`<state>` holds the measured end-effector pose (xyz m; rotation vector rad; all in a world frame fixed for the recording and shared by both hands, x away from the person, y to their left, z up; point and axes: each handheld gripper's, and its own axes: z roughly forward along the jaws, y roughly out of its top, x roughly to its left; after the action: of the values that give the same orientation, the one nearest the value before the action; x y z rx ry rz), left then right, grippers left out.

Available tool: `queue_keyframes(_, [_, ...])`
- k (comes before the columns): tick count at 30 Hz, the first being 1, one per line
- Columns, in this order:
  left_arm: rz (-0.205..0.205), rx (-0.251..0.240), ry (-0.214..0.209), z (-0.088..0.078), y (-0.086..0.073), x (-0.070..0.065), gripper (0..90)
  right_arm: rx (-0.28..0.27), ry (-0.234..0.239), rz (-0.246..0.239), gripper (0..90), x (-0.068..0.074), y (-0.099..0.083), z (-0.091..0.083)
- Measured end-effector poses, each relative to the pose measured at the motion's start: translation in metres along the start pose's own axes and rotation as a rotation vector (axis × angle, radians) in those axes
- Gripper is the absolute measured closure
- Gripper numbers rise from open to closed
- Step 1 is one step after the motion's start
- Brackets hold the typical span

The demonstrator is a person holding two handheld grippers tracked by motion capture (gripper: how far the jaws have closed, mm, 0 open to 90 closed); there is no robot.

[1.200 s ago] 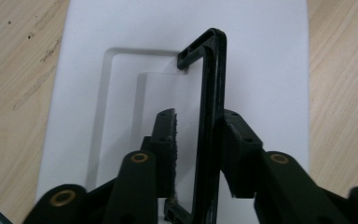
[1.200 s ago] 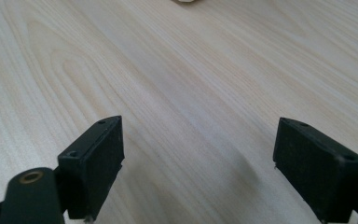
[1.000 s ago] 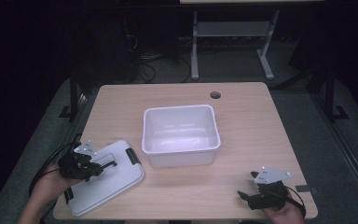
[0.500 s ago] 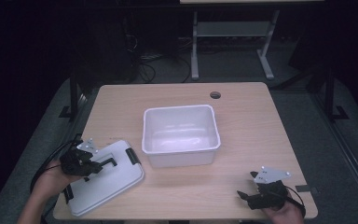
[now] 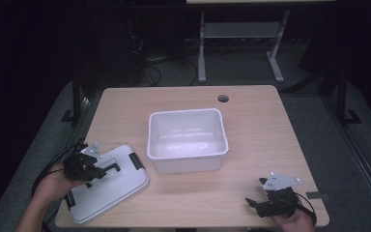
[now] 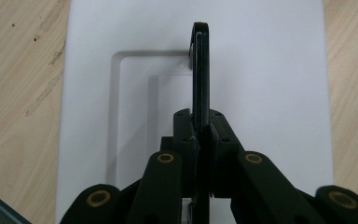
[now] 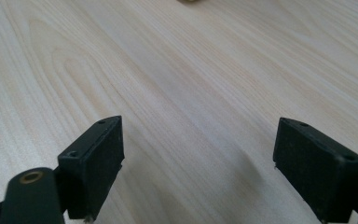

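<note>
Lid (image 5: 107, 184) lies flat on the worktop (image 5: 261, 145), directly beneath the left gripper (image 5: 92, 169), with its long side running away from that gripper. The black handle (image 6: 200, 74) on top of the lid stands upright between the jaws, which have just been closing and now clamp it edge-on; in the left gripper view the pads meet the handle's near end with no gap. This grip on the raised handle probably serves to lift the lid as one rigid piece. The tub (image 5: 187, 140) stands open ahead and to the right of the left gripper, apart from the lid, and appears empty, so it is the likely seat for the lid. The right gripper (image 5: 265, 205) rests low over bare worktop, jaws wide apart and holding nothing, clear of the lid's likely path.
</note>
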<state>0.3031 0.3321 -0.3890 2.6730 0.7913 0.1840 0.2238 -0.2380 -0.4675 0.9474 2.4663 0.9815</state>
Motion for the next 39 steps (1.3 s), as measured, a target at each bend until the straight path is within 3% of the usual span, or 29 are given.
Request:
queue_keyframes(11, [0.008, -0.032, -0.008, -0.027, -0.001, -0.003, 84.0, -0.002, -0.007, -0.004, 15.8, 0.001, 0.001, 0.001])
queue_keyframes(20, [0.047, -0.050, -0.009, -0.057, 0.007, -0.010, 84.0, 0.002, -0.003, -0.010, 15.8, 0.002, 0.001, 0.002])
queue_keyframes(29, [0.051, -0.060, 0.005, -0.085, 0.012, -0.008, 84.0, 0.001, -0.005, -0.014, 15.8, 0.001, 0.001, 0.002])
queue_keyframes(39, [0.060, -0.079, 0.012, -0.105, 0.023, -0.006, 84.0, -0.005, -0.004, -0.003, 15.8, 0.001, 0.001, 0.001])
